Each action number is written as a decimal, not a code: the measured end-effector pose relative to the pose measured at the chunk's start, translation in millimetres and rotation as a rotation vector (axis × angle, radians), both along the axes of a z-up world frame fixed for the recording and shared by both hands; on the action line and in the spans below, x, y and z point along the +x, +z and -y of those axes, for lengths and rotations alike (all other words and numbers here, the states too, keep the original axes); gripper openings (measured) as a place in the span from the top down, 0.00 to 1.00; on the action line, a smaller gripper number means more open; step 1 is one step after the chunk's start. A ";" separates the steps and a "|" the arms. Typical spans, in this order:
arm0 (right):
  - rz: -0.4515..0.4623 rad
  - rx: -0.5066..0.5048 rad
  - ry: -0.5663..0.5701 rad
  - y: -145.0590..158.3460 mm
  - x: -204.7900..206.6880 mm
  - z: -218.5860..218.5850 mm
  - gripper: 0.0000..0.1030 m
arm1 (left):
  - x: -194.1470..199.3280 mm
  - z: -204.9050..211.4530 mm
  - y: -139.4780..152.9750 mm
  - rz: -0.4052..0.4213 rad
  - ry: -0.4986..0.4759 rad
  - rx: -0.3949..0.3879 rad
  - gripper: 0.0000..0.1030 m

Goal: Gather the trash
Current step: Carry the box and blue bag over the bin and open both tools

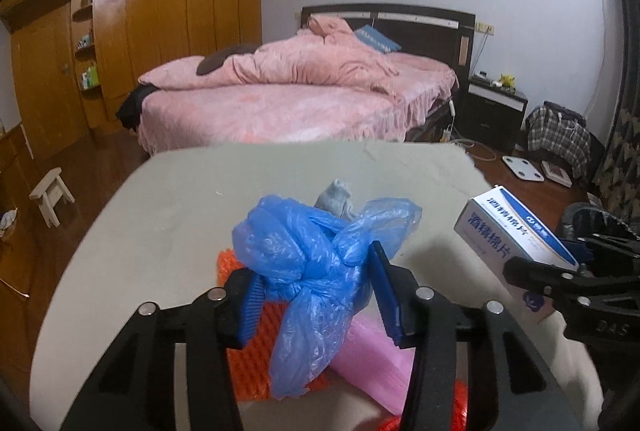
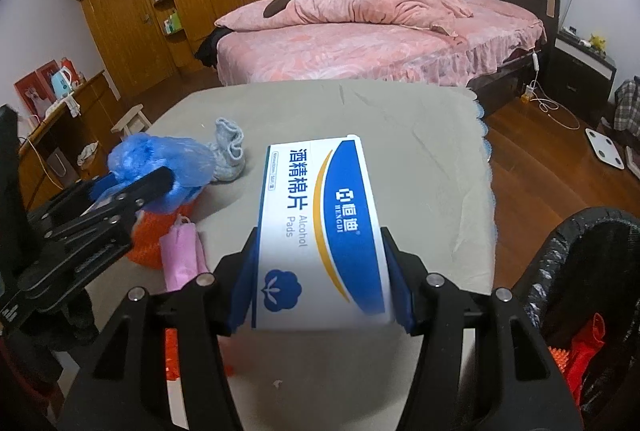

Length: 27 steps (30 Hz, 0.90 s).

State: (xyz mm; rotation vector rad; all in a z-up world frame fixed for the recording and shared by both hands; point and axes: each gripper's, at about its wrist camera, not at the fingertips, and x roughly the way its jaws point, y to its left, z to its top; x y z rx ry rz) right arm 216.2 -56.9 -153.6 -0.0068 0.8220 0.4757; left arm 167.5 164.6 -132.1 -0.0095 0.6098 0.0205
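Left tool [image 1: 314, 271] clamped on a knotted blue plastic bag [image 1: 304, 259], pads pinching the crumpled film near the knot, bag lifted clear above the near part of the worktop [image 2: 400, 119]. Right tool [image 2: 320, 239] clenched across the short width of an alcohol pad box [image 2: 320, 215], held above the middle of the worktop.

Bag: probably very light, soft and slippery, collapsing under pressure; best taken at the knot or a thick bunch, not on loose film. Box: light, stiff cardboard, likely to dent if squeezed hard; flat side walls suited to the pads.

Under the bag on the near-left of the worktop: orange foam netting [image 1: 236, 271] and a pink packet [image 1: 372, 351], both soft and light. Farther in on the left: a grey knitted sock [image 2: 230, 147], well apart from the box.

Black-lined trash bin [image 2: 580, 263] just off the near-right edge of the worktop, mouth open, orange scraps inside. Plenty of bare cloth across the far and right parts of the worktop; rounded corners, overhanging cloth edge worth avoiding.
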 end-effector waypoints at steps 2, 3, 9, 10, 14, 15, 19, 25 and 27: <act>0.009 0.006 0.001 5.5 -3.5 2.6 0.47 | -6.3 1.0 7.4 0.014 0.002 -0.001 0.53; 0.013 0.009 0.002 8.7 -6.4 4.1 0.47 | -10.2 1.7 12.0 0.022 0.005 -0.001 0.53; 0.042 0.018 0.009 26.1 -24.4 13.5 0.47 | -28.6 7.9 34.4 0.049 0.019 -0.004 0.53; 0.043 0.021 0.009 28.6 -26.6 15.4 0.47 | -31.4 9.7 37.5 0.052 0.018 -0.005 0.53; 0.054 0.028 0.011 38.2 -40.1 22.9 0.47 | -44.4 19.1 46.4 0.059 0.012 -0.003 0.53; 0.058 0.031 0.010 41.0 -44.3 26.2 0.47 | -46.8 20.3 47.3 0.060 0.011 -0.004 0.53; 0.075 0.032 0.000 51.0 -58.1 39.6 0.47 | -58.3 28.6 53.7 0.063 -0.003 -0.011 0.53; 0.095 0.034 -0.024 63.2 -80.9 65.3 0.47 | -72.0 48.1 63.3 0.075 -0.025 -0.022 0.53; 0.100 0.035 -0.037 66.1 -87.5 74.2 0.47 | -76.3 56.8 65.7 0.080 -0.040 -0.022 0.53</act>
